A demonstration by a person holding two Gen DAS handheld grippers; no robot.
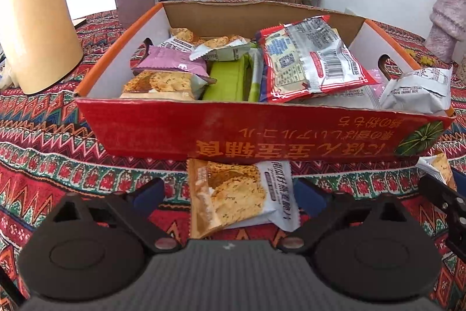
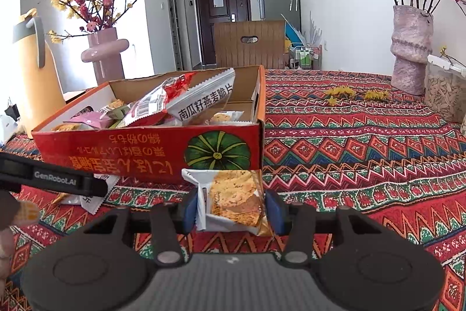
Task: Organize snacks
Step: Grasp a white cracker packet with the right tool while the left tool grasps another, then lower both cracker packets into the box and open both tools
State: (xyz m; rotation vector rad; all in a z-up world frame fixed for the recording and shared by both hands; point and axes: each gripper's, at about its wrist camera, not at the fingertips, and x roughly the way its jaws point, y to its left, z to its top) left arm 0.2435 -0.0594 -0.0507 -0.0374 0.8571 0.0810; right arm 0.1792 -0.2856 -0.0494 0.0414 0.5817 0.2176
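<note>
A dark brown door (image 2: pixel 222 19) stands at the far end between white walls (image 2: pixel 343 19). A brown wooden chair back (image 2: pixel 250 44) is near it. Bright light comes in on the left.

Your red box (image 2: pixel 151 147) is stuffed with packets poking over the rim, so it's tight going in. Right of it the tablecloth (image 2: pixel 364 142) is wide open until the pink vase (image 2: pixel 410 48) and the clear container (image 2: pixel 445 89). The yellow jug (image 1: pixel 35 19) crowds the box's left.
</note>
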